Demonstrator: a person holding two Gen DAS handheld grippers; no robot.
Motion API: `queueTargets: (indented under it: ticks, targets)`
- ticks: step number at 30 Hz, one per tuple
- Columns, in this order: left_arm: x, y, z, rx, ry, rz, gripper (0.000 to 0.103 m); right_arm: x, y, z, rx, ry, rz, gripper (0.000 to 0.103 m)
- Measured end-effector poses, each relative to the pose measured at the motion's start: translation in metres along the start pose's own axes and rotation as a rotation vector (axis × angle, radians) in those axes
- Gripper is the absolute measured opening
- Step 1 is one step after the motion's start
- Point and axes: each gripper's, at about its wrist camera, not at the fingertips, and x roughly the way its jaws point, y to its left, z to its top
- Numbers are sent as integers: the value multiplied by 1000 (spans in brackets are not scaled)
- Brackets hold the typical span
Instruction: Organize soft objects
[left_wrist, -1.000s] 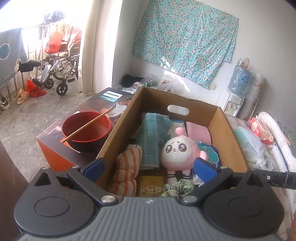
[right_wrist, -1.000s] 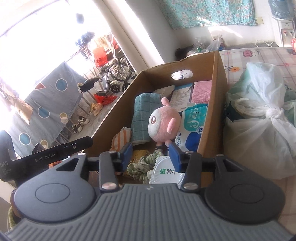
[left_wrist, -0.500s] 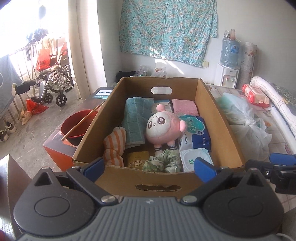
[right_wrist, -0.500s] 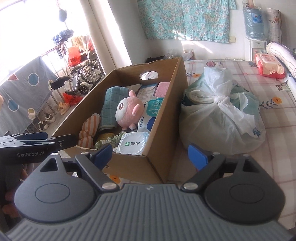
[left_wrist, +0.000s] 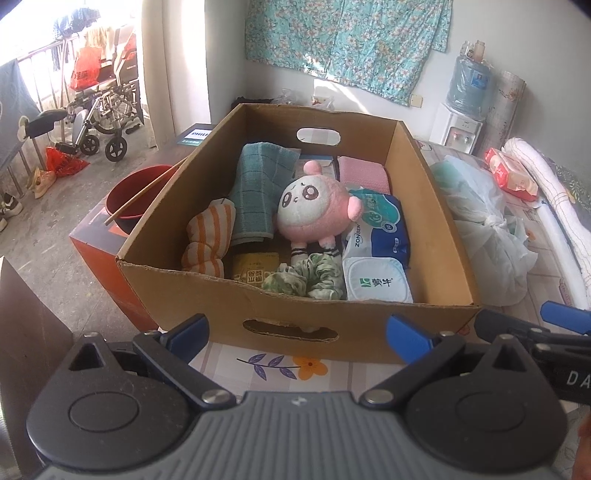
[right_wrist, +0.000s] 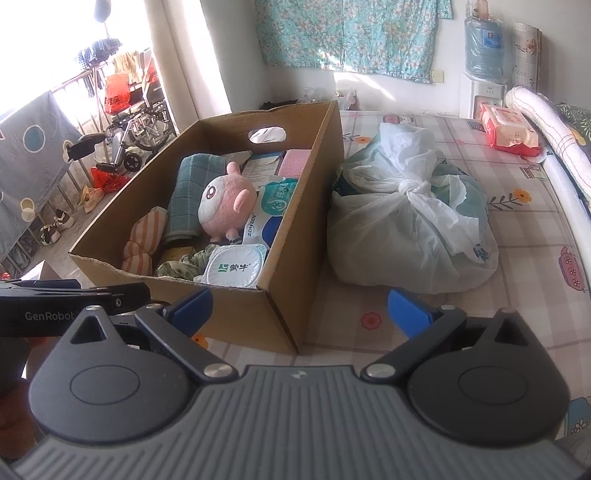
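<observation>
Both tools backed out of cardboard box (left_wrist: 295, 334): left tool (left_wrist: 295, 332), right tool (right_wrist: 299, 306) spread wide, empty. Re-enter from above, pinch plush toy (left_wrist: 314, 206) mid-body.

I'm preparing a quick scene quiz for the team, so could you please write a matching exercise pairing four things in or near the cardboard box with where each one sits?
Things:
1. pink plush toy
2. teal towel
3. striped orange cloth
4. tied white plastic bag

Places:
A. outside the cardboard box, on the patterned sheet
B. middle of the box, face up
C. near left corner of the box, seen from the left wrist
D. against the box's left wall, behind the striped cloth

Pairs: 1-B, 2-D, 3-C, 4-A
</observation>
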Motion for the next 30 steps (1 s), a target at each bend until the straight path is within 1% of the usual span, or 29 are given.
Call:
queueTargets:
  ticks: [3,11,20,30]
  targets:
    - [-1,-2,0,16,-6,19,103,3,2,0,-12,10,-5,102]
    - [1,-2,1,39,4,36,103,8,2,0,-7,29,-7,102]
    - [3,1,3,35,4,46,103,13,6,1,-32,33,-15,102]
    - [4,3,3,38,5,53,102,17,7,2,-32,44,-16,102]
